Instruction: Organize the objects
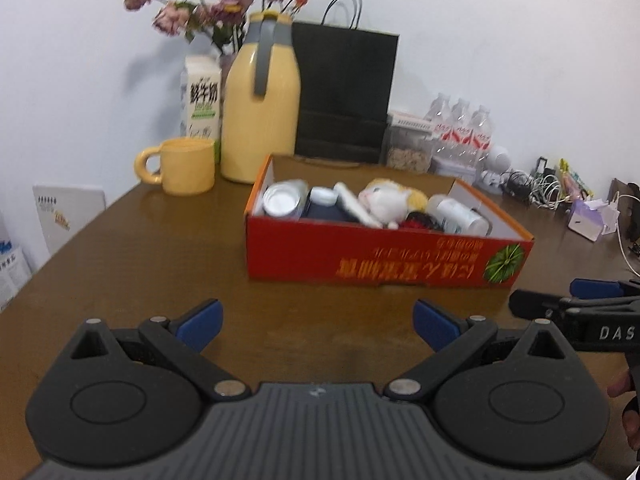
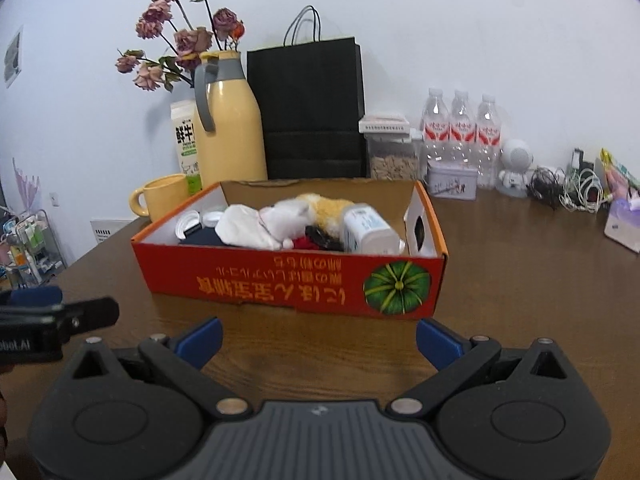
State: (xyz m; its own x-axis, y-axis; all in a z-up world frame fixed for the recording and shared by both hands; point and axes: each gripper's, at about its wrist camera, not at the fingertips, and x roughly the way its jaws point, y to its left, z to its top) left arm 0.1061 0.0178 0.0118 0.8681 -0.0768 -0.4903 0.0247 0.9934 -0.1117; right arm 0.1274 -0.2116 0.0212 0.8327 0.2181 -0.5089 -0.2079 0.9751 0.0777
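Note:
A red cardboard box [image 1: 372, 260] [image 2: 280, 276] stands on the brown table, holding a plush cat [image 1: 390, 198] [image 2: 288, 216], a white bottle [image 1: 460, 214] [image 2: 370, 232], a silver can [image 1: 282, 198], a dark item and a red-black item. My left gripper [image 1: 318, 326] hovers open in front of the box, nothing between its blue-padded fingers. My right gripper [image 2: 319, 344] is open too, just short of the box's near wall. Each gripper shows at the other view's edge.
Behind the box stand a yellow mug [image 1: 188, 166] [image 2: 162, 196], a yellow jug [image 1: 260, 112] [image 2: 230, 120], a milk carton [image 1: 202, 100], dried flowers, a black paper bag [image 1: 344, 92] [image 2: 308, 108], a seed jar, water bottles [image 2: 460, 128] and tangled cables [image 2: 572, 190].

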